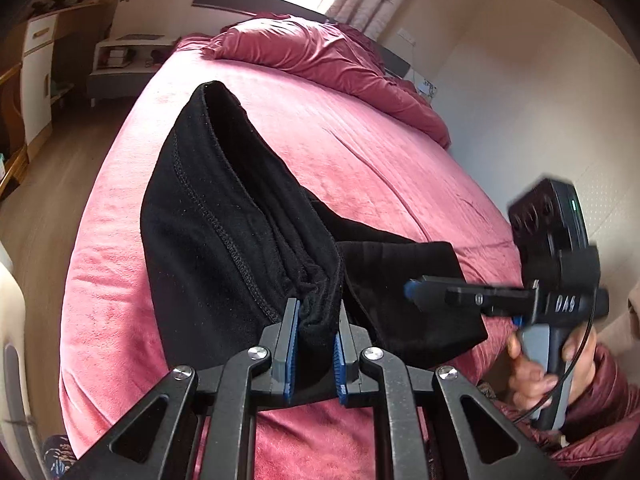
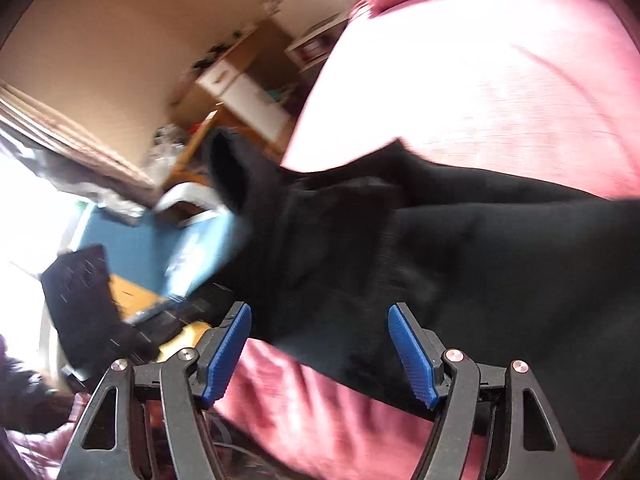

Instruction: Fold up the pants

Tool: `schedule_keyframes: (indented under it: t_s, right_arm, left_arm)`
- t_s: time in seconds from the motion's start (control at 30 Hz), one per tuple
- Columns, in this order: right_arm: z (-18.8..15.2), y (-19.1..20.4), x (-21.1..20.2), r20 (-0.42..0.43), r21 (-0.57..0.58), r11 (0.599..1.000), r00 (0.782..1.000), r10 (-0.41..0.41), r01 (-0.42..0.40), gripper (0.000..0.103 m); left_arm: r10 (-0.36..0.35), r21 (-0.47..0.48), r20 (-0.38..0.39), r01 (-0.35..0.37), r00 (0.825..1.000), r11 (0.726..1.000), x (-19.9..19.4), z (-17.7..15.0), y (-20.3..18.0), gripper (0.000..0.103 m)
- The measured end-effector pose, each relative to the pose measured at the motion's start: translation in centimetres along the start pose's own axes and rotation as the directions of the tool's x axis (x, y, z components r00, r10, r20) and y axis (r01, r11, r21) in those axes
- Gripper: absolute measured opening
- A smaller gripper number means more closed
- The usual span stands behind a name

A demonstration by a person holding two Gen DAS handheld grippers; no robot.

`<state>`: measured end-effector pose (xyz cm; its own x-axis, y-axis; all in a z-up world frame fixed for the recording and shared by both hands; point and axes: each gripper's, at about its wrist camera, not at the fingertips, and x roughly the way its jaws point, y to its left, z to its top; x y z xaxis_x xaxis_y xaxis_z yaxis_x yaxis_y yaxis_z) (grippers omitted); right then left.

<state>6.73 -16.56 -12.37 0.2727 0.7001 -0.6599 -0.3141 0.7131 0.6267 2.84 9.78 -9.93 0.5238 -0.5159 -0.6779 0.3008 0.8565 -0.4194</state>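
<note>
The black pants (image 1: 224, 216) lie folded on the pink bed (image 1: 360, 152). My left gripper (image 1: 316, 316) is shut on a bunched edge of the pants at the near side and lifts it off the bed. My right gripper (image 1: 416, 290) shows in the left wrist view at the right, above the pants' near right corner, held by a hand. In the right wrist view, my right gripper (image 2: 320, 320) is open and empty, with the pants (image 2: 460, 260) just beyond its blue pads (image 2: 412, 356). That view is motion-blurred.
A crumpled pink duvet (image 1: 320, 52) lies at the head of the bed. A white nightstand (image 1: 120, 56) and wooden cabinets (image 1: 36, 80) stand on the left. A wall (image 1: 520, 100) runs along the bed's right side. The person's maroon jacket (image 1: 600, 408) is at lower right.
</note>
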Motion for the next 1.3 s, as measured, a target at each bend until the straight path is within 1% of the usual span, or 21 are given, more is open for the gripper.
schedule_keyframes:
  t_s: [0.03,0.1,0.13,0.2,0.23,0.3,0.37,0.4,0.43,0.47,0.5,0.53,0.57,0.63,0.8,0.87,1.03,1.13,1.2,1.23,1.3]
  right_arm:
    - [0.5,0.6,0.6,-0.012,0.0,1.0,1.0,0.028,-0.028,0.077]
    - [1.8,1.8,1.7,-0.047,-0.021,0.997,0.996,0.072,-0.073,0.083]
    - [2.6,2.4,2.4,-0.062,-0.037,0.995,0.994,0.085,-0.087,0.083]
    - [4.0,3.3,3.6,-0.086,-0.058,0.995,0.993,0.076,-0.081,0.083]
    - [4.6,3.7,4.4,-0.111,-0.072,0.994,0.991,0.079,-0.087,0.083]
    - [5.7,4.2,6.0,-0.145,-0.089,0.994,0.988,0.057,-0.07,0.083]
    - [6.5,4.8,7.9,-0.205,-0.124,0.99,0.978,0.037,-0.064,0.081]
    - [6.7,5.2,8.7,-0.226,-0.148,0.988,0.974,0.014,-0.048,0.074]
    - [6.9,5.4,9.4,-0.239,-0.168,0.985,0.971,-0.001,-0.04,0.061]
    - [6.9,5.6,9.9,-0.248,-0.186,0.982,0.969,-0.014,-0.033,0.054]
    - [6.9,5.8,10.4,-0.25,-0.208,0.978,0.967,-0.042,-0.011,0.04]
    - [7.0,5.9,10.7,-0.242,-0.223,0.975,0.968,-0.063,0.008,0.02]
    - [7.0,6.0,10.9,-0.228,-0.232,0.972,0.971,-0.079,0.025,0.014]
    - [6.8,5.5,10.7,-0.208,-0.212,0.977,0.975,-0.073,0.028,0.014]
    - [6.2,4.1,9.3,-0.167,-0.172,0.984,0.983,-0.071,0.042,0.013]
    - [5.9,3.7,8.6,-0.159,-0.159,0.987,0.985,-0.062,0.037,0.013]
    - [5.4,2.3,7.4,-0.142,-0.121,0.992,0.988,-0.056,0.039,0.013]
    - [5.1,1.7,7.1,-0.137,-0.102,0.994,0.989,-0.058,0.044,0.013]
    - [4.9,1.4,6.8,-0.135,-0.094,0.994,0.989,-0.06,0.048,0.013]
    - [4.8,1.2,6.6,-0.133,-0.092,0.994,0.989,-0.063,0.051,0.013]
    - [4.6,0.9,6.1,-0.13,-0.079,0.996,0.99,-0.06,0.05,0.013]
  left_arm:
    - [0.004,0.012,-0.001,-0.004,1.0,1.0,0.0,-0.1,-0.3,0.014]
    - [0.011,0.034,-0.009,-0.01,1.0,0.999,0.0,0.0,-0.5,0.014]
    - [0.016,0.043,-0.011,-0.015,1.0,0.999,0.1,0.0,-0.7,0.014]
    - [0.022,0.065,-0.015,-0.021,1.0,0.998,0.3,0.1,-1.1,0.014]
    - [0.026,0.073,-0.015,-0.025,1.0,0.997,0.6,0.2,-1.5,0.014]
    - [0.035,0.094,-0.019,-0.033,0.999,0.995,0.7,0.2,-1.9,0.014]
    - [0.048,0.113,-0.019,-0.046,0.999,0.993,0.7,0.1,-2.3,0.014]
    - [0.054,0.121,-0.022,-0.051,0.998,0.991,0.8,0.1,-2.5,0.014]
    - [0.062,0.131,-0.023,-0.059,0.998,0.99,0.9,0.1,-2.7,0.014]
    - [0.072,0.138,-0.025,-0.067,0.997,0.988,1.0,0.1,-2.9,0.014]
    - [0.078,0.145,-0.03,-0.073,0.997,0.987,1.1,0.0,-3.1,0.014]
    - [0.09,0.157,-0.03,-0.085,0.995,0.984,1.3,0.0,-3.5,0.014]
    - [0.106,0.168,-0.03,-0.1,0.994,0.981,1.4,0.0,-3.7,0.014]
    - [0.12,0.185,-0.028,-0.113,0.992,0.976,1.4,0.1,-4.0,0.015]
    - [0.125,0.2,-0.017,-0.119,0.992,0.973,0.9,0.2,-4.9,0.016]
    - [0.128,0.213,-0.011,-0.123,0.992,0.969,0.7,0.2,-5.3,0.02]
    - [0.111,0.236,-0.008,-0.106,0.994,0.966,0.2,0.4,-5.9,0.026]
    - [0.08,0.242,-0.001,-0.078,0.997,0.967,-0.4,0.4,-6.1,0.03]
    - [0.048,0.234,0.004,-0.047,0.999,0.971,-1.2,0.4,-5.8,0.03]
    - [0.012,0.207,0.008,-0.014,1.0,0.978,-1.8,0.7,-5.3,0.03]
    - [-0.065,0.116,0.019,0.063,0.998,0.991,-2.8,1.3,-3.6,0.031]
